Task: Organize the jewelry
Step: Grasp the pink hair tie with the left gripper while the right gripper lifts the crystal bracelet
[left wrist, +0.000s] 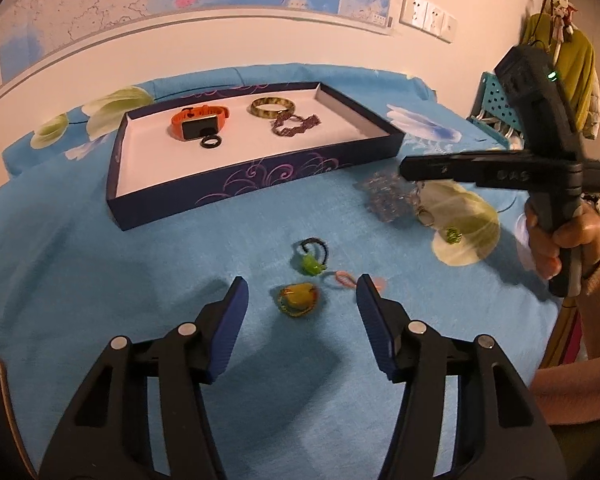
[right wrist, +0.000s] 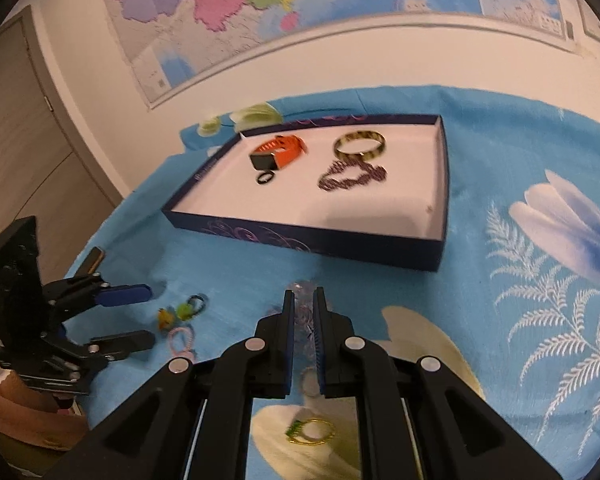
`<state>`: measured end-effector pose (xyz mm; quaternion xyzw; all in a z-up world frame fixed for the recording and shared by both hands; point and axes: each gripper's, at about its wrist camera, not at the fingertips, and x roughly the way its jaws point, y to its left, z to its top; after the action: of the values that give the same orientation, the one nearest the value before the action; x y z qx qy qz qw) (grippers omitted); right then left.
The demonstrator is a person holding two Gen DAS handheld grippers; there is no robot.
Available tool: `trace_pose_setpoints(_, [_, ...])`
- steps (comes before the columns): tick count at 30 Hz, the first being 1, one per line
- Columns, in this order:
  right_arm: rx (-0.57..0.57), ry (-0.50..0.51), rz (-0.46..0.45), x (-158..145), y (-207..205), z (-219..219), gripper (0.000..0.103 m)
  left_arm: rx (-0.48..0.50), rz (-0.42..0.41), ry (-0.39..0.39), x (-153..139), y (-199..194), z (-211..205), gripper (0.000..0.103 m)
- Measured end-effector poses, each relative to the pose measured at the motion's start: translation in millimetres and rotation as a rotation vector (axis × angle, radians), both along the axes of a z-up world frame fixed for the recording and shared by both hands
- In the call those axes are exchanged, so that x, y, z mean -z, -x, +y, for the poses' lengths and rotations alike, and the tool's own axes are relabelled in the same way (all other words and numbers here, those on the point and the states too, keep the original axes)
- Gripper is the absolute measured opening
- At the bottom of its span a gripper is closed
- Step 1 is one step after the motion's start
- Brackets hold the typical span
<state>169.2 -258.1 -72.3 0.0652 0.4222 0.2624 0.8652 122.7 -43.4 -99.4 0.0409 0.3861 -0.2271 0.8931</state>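
Far back on the blue flowered cloth [left wrist: 100, 248] sits the shallow dark cardboard tray [left wrist: 236, 184], with an orange-strapped watch [left wrist: 198, 120] left and a mottled bangle [left wrist: 272, 107] right inside. Nearer us, a green-beaded hair tie [left wrist: 312, 258] lies just behind a yellow-green bracelet [left wrist: 298, 298].

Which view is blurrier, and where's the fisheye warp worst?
Left wrist view: motion blur on the right tool and the clear beaded piece under it; the tray is sharp. Right wrist view: slight smear overall, the map border and tray rim bow strongly; warm cast in both.

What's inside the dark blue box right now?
Inside the box: an orange watch, a black ring, a mottled bangle and a purple bead bracelet. Its near wall hides some floor.
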Motion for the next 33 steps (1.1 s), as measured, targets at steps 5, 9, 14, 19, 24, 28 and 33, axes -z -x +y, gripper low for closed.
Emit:
trace_pose_setpoints(5, [0.035,0.01,-0.008,1.5,-1.2,-6.5,0.032,0.076,0.015,0.025,-0.4,9.4,-17.5,0.053])
trace_pose_setpoints(9, [0.03,0.034,-0.001,4.5,-1.9,-2.0,0.053,0.128,0.031,0.036,2.6,16.2,-32.1,0.053])
trace_pose_setpoints(14, [-0.006,0.092,0.006,14.0,-4.3,14.1,0.054,0.097,0.081,0.026,11.1,5.2,-35.7,0.053])
trace_pose_setpoints(19, [-0.041,0.121,0.004,16.3,-4.2,23.9,0.043,0.094,0.107,0.044,12.9,-1.0,-36.4,0.052])
trace_pose_setpoints(24, [-0.047,0.129,0.007,16.0,-3.0,24.8,0.02,0.08,0.119,0.05,14.1,-6.2,-37.2,0.04])
trace_pose_setpoints(28, [-0.044,0.104,0.001,13.9,-1.2,21.0,0.02,0.063,0.124,0.047,14.7,-10.1,-35.5,0.025])
trace_pose_setpoints(33, [-0.033,0.041,-0.002,7.3,-0.2,11.9,0.019,0.056,0.126,0.054,15.1,-11.0,-32.3,0.015])
